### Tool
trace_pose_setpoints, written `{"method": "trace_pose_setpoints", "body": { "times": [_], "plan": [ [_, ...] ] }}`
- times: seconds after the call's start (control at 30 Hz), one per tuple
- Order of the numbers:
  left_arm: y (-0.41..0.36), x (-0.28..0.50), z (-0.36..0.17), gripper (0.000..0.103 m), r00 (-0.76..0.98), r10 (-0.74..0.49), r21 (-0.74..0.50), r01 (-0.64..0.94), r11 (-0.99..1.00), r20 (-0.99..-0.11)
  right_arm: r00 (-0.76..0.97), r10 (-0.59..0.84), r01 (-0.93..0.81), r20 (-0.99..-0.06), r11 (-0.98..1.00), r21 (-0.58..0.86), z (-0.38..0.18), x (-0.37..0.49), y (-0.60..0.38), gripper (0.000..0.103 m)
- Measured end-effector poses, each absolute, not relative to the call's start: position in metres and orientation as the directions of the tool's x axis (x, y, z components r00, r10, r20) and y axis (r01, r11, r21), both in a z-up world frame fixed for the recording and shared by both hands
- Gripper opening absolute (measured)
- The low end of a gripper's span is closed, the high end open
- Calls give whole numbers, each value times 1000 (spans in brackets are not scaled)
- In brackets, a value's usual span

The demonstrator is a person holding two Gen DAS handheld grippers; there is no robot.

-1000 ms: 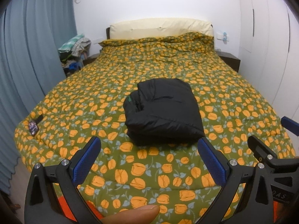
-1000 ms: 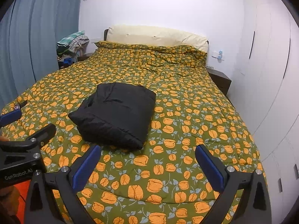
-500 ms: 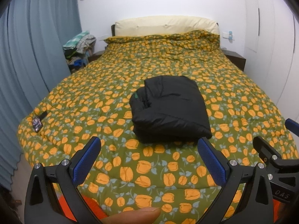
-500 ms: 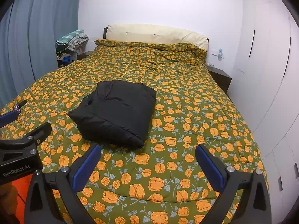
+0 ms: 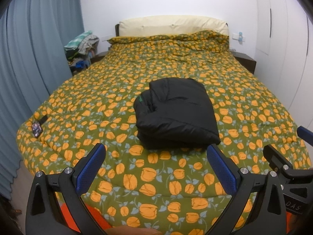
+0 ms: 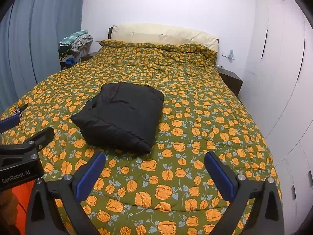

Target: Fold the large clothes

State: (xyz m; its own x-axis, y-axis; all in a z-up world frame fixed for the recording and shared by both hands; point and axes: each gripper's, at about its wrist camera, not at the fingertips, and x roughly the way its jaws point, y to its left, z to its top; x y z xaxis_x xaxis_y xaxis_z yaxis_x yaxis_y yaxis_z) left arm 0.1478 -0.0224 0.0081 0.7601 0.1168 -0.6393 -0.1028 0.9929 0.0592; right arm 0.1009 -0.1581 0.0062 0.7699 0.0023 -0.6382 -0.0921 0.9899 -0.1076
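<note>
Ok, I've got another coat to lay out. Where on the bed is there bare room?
Broad bare quilt lies left of the folded black jacket, and more between it and the cream headboard. The right side is free too. Crowded only at the clothes pile beside the bed.

both open blue-padded grippers, left (image 5: pixel 156 168) and right (image 6: pixel 154 174), drawn back toward the bed's foot edge, folded black puffer jacket (image 5: pixel 176 115) now farther off

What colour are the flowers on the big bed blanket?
Orange flowers with pale blue-grey leaves on an olive-green blanket. They show best in the right wrist view.
</note>
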Motion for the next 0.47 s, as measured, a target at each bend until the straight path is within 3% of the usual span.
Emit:
{"method": "trace_pose_setpoints", "body": {
  "times": [0.47],
  "plan": [
    [-24,145,7,103,774,120,60,-106,993,-622,760,4,-94,-650,990,-104,2,102,-161,103]
  ]
}}
